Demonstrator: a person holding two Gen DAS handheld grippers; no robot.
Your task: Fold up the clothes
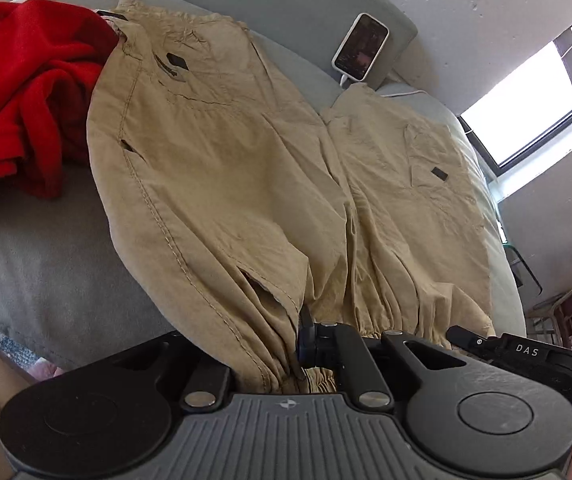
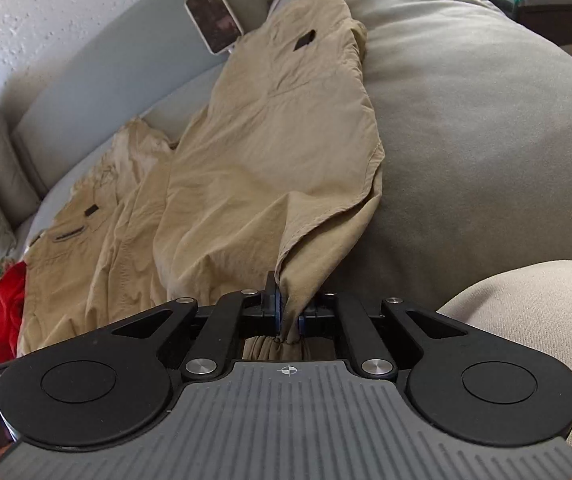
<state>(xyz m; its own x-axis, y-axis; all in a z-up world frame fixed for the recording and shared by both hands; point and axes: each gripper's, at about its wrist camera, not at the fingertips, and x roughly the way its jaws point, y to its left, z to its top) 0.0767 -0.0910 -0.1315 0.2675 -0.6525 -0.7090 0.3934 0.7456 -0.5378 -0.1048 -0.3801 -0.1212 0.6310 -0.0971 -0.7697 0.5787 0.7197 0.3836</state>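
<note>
Khaki trousers [image 1: 222, 184] pinched at the waistband in both closed tools [image 1: 305, 354] [image 2: 289, 316], window [image 1: 525, 104] only in left view

The trousers [image 1: 222, 168] were a plain khaki tan with same-coloured stitching and small black tabs on the pockets. Beside them lay a bright red garment [image 1: 26, 92], unpatterned. The sofa [image 1: 46, 264] under both was a flat grey-green. A phone [image 1: 361, 46] leaning on the backrest had a white case and a dark screen, with a white cable. The left hand-held gripper [image 1: 305, 354] and the right hand-held gripper [image 2: 289, 312] were black, with ribbed grey bodies and blue pads. The wall [image 1: 485, 8] was speckled white.
</note>
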